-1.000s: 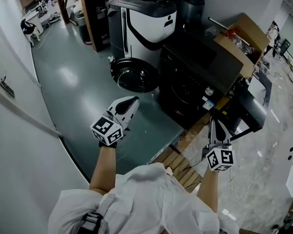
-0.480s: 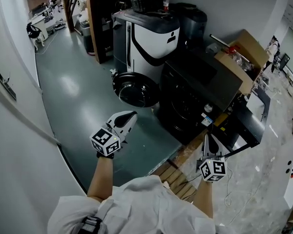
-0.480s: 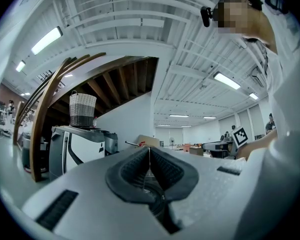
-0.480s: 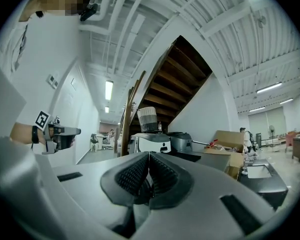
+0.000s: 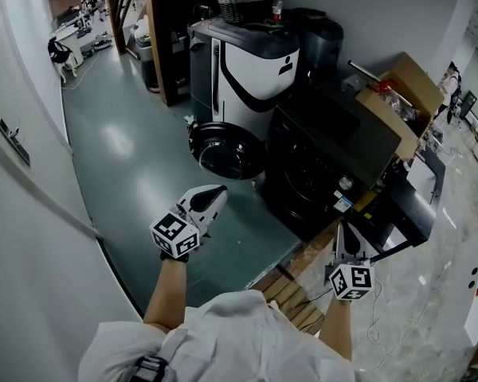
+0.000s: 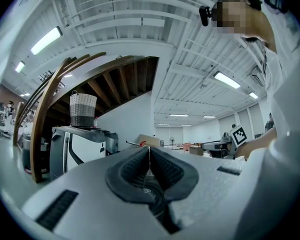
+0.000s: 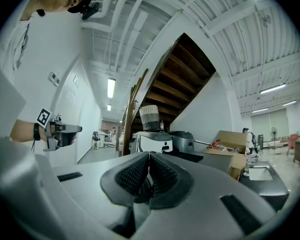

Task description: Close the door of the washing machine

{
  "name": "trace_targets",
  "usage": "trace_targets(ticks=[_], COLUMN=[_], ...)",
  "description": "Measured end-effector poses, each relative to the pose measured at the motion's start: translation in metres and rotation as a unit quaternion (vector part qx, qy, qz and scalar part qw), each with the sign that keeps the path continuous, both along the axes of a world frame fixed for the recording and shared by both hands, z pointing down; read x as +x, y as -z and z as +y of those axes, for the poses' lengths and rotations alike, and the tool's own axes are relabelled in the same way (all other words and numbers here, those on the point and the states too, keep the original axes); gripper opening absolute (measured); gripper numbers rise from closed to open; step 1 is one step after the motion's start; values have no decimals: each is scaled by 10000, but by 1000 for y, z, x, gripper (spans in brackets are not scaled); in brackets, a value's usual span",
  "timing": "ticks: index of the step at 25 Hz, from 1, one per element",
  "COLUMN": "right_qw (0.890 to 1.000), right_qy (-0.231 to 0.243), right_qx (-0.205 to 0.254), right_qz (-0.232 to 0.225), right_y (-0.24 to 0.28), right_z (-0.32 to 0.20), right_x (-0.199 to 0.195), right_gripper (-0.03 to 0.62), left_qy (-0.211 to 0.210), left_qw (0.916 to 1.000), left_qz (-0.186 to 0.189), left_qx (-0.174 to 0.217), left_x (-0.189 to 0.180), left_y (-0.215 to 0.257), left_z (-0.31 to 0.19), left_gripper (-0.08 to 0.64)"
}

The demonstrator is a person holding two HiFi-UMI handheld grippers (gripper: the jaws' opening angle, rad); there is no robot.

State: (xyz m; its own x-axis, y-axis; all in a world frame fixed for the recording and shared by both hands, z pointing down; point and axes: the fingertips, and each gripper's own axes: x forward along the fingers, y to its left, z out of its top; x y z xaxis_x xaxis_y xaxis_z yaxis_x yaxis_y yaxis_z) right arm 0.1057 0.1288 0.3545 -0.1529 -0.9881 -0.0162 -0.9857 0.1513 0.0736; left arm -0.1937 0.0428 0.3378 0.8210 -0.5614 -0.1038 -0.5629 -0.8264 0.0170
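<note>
Here's the white-and-black washing machine against the far wall. Its round dark-rimmed glass door is hanging wide open, low at the front, out over the glossy grey-green floor. The door is well short of both tools. The left gripper hovers over the floor and aims towards that door, its fingers pressed together on nothing. Over on the other side, the right gripper sits in front of the boxy black appliance next door, its fingers likewise closed and empty. So the job hasn't started, I'd say: this is the approach. The left tool looks the better choice, being nearer. The closed tips should make a decent pusher, so there's no need to grab anything. I'd bring them in against the door's outer face near the free edge, away from the hinge, though I can't tell the hinge side from here. Then follow the swing round smoothly and press firmly at the end so the latch catches. A jab at the glass middle risks slipping off.
</note>
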Motion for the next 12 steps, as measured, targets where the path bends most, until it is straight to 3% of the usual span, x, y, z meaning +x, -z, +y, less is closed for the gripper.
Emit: trace_targets(ticks=[12], right_qw=[9999], right_qy=[82], right_qx=[7], right_qz=[-129], right_y=[-4], right_z=[-31], right_x=[2], right_gripper=[28], left_qy=[43], left_qw=[10000], left_qz=[15], left_qx=[-43], left_x=[6], left_y=[-3], left_z=[-19], left_gripper=[12])
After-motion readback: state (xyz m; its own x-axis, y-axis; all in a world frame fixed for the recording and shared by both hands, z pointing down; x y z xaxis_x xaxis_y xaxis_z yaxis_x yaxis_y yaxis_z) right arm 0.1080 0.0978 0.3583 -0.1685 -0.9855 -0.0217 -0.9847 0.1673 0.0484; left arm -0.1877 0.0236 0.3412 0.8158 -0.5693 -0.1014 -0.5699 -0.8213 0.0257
